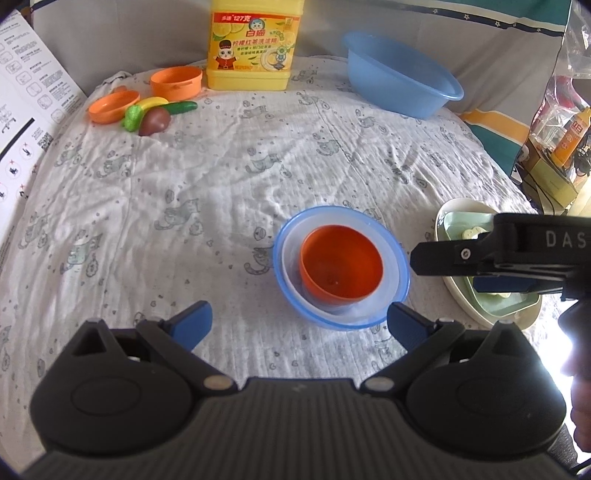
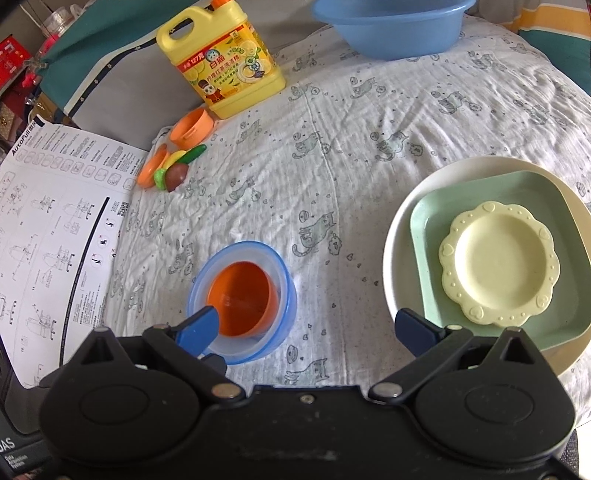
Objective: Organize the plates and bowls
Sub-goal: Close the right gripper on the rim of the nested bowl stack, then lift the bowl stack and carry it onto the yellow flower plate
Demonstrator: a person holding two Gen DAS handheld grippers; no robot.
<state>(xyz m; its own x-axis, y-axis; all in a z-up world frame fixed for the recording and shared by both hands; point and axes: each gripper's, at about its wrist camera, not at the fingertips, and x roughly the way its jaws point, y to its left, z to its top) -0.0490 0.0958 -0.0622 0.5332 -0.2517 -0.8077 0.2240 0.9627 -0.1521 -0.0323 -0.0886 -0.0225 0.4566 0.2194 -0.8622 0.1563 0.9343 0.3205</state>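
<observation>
Since both tools, left [image 1: 297, 325] and right [image 2: 308, 328], hung wide open and empty, with the orange bowl [image 1: 340, 266] nested in the blue-rimmed bowl [image 1: 341, 310] beside the plate stack [image 2: 406, 236], we figured gripping rims squarely mattered.

Three plates sit stacked at the right of the right wrist view: a white plate [image 2: 397, 236], a green square plate [image 2: 430, 221], a yellow scalloped plate [image 2: 498, 264]. Two nested bowls at lower centre: a blue-rimmed bowl [image 2: 284, 280], an orange bowl [image 2: 242, 299]. One blue basin [image 2: 388, 33], one yellow detergent jug [image 2: 221, 66], two orange toy dishes [image 1: 112, 105] and four toy foods [image 1: 153, 120] at upper left
</observation>
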